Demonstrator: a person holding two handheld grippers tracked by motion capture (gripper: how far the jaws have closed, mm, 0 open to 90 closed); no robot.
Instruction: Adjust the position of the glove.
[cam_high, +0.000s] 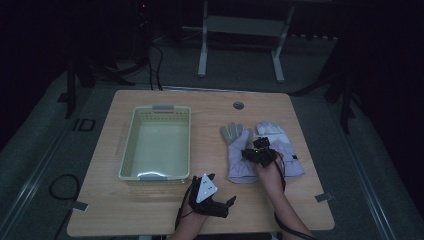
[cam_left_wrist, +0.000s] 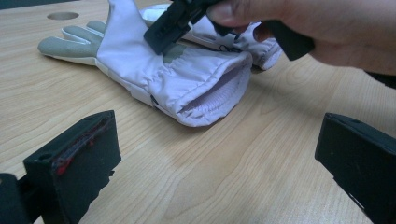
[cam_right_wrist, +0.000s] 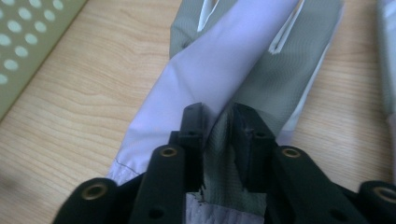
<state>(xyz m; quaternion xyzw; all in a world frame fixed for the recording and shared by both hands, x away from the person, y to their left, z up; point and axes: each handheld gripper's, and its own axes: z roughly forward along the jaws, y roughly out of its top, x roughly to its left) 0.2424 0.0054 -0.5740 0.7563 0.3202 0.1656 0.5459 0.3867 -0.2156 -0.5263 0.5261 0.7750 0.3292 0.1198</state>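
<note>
A person seated at a wooden bench (cam_high: 150, 220) works a pair of white winter gloves with two hand-held claws under dim light. The right claw (cam_high: 260, 150) has its two black jaws drawn nearly together on the near glove (cam_high: 239, 160), pinching up a ridge of grey palm fabric between them; in the right gripper view the pinch (cam_right_wrist: 217, 140) sits near the cuff, with the white and grey fabric running away toward the fingers. That glove lies flat on the bench right of centre, fingers pointing away from the person, its elastic-lined cuff (cam_left_wrist: 210, 100) gaping open toward the left claw. The second glove (cam_high: 282, 147) lies just beside it on the right, the two touching along their length. The left claw (cam_high: 220, 200) rests low near the bench's front edge, its jaws spread wide and holding nothing, aimed at the near glove's cuff; a grey three-cornered plate (cam_high: 206, 187) sits on top of it. The person's right hand (cam_left_wrist: 327, 28) grips its tool directly above the gloves. A pale green perforated plastic basket (cam_high: 131, 145) stands on the left half of the bench, well apart from the gloves. A round cable hole (cam_high: 238, 105) marks the bench's far edge.
</note>
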